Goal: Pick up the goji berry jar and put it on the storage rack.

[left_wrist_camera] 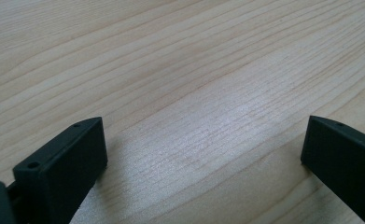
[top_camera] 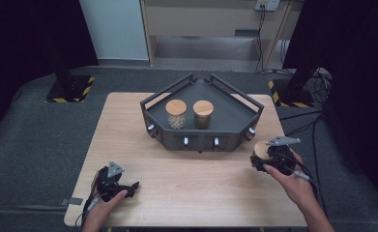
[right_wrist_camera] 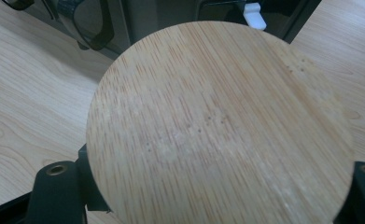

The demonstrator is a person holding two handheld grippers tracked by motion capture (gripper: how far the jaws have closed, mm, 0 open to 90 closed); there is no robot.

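A dark corner-shaped rack (top_camera: 227, 138) stands at the table's far middle. Two glass jars with wooden lids stand in it: the left jar (top_camera: 176, 114) holds pale pieces, the right jar (top_camera: 202, 114) something darker. My right gripper (top_camera: 261, 159) is just off the rack's right front corner, shut on a third wooden-lidded jar (top_camera: 260, 148). In the right gripper view its round lid (right_wrist_camera: 217, 116) sits between the jaws of the right gripper (right_wrist_camera: 208, 175); the body under it is hidden. My left gripper (top_camera: 131, 186) rests open at the near left, with bare wood between the jaws of the left gripper (left_wrist_camera: 203, 140).
The wooden table (top_camera: 196, 183) has open room between the two hands and in front of the rack. The rack's front wall (right_wrist_camera: 161, 14) with a white clip (right_wrist_camera: 255, 13) is close behind the held jar. Black stands and cables lie on the floor beyond.
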